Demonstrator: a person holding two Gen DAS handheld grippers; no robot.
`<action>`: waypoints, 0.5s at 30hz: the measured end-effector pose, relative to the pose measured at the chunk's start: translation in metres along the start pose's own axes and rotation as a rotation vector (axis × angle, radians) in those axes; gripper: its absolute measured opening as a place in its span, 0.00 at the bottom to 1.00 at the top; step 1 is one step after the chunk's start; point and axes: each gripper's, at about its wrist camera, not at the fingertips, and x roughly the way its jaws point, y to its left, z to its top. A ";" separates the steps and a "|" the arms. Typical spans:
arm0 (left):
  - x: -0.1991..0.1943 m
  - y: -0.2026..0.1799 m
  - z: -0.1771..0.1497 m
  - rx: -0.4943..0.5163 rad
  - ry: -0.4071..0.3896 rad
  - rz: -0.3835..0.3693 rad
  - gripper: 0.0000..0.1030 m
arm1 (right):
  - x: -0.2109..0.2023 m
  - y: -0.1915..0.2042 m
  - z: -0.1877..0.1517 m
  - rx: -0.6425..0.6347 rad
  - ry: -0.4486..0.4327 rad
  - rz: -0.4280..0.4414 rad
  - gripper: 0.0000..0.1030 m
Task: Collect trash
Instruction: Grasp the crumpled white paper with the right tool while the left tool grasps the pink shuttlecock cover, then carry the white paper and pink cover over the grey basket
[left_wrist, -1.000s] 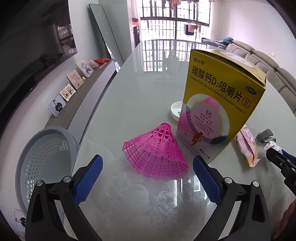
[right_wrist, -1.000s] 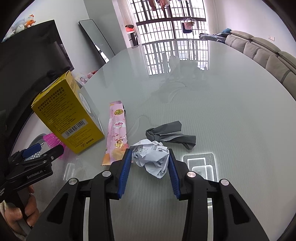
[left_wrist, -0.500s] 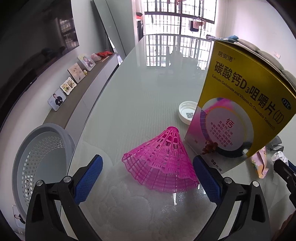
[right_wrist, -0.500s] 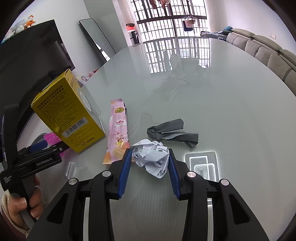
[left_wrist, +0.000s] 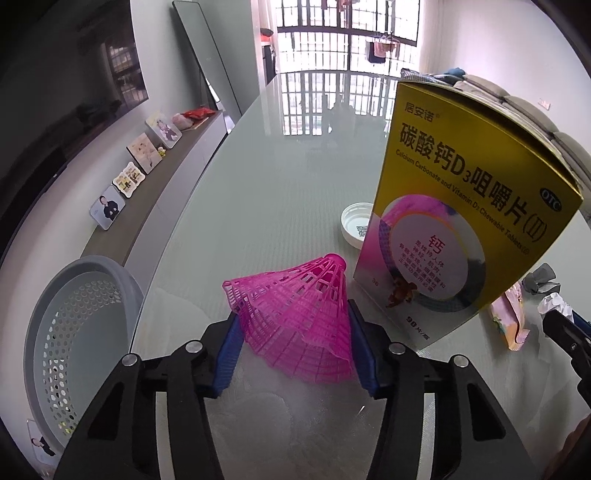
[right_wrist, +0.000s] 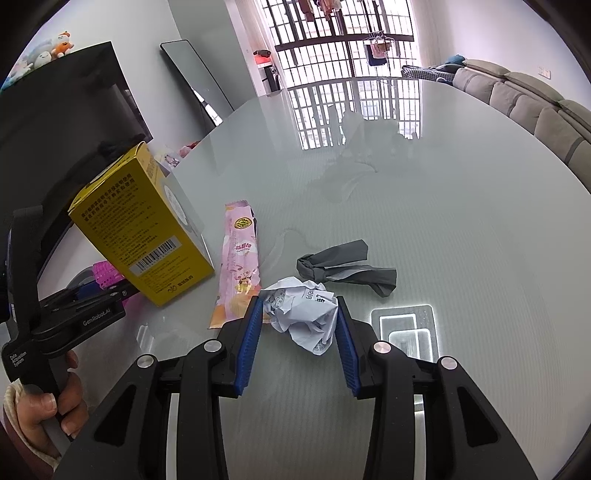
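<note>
My left gripper (left_wrist: 293, 341) is shut on a pink plastic shuttlecock skirt (left_wrist: 295, 314) that lies on the glass table (left_wrist: 280, 177); its blue pads press both sides of the wide end. My right gripper (right_wrist: 298, 332) is shut on a crumpled white paper ball (right_wrist: 303, 312). A yellow medicine box (left_wrist: 469, 229) stands just right of the shuttlecock, also in the right wrist view (right_wrist: 140, 225). A pink snack wrapper (right_wrist: 240, 258) and a knotted grey cloth strip (right_wrist: 343, 264) lie beside the paper ball.
A grey perforated basket (left_wrist: 74, 325) stands below the table's left edge. A white bottle cap (left_wrist: 356, 225) lies behind the box. A sideboard with photo frames (left_wrist: 140, 162) runs along the left wall. A sofa (right_wrist: 535, 107) stands at the far right.
My left gripper moved forward and its jaws closed on the pink shuttlecock skirt. My right gripper stays shut on the paper ball.
</note>
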 end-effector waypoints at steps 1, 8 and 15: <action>-0.001 0.000 0.000 0.003 -0.002 -0.001 0.46 | -0.001 0.000 0.000 0.000 -0.002 0.000 0.37; -0.013 0.004 -0.007 0.000 -0.013 -0.007 0.44 | -0.008 0.004 -0.005 -0.010 -0.018 -0.017 0.37; -0.032 0.015 -0.015 -0.010 -0.040 -0.011 0.44 | -0.021 0.015 -0.020 -0.021 -0.024 -0.029 0.37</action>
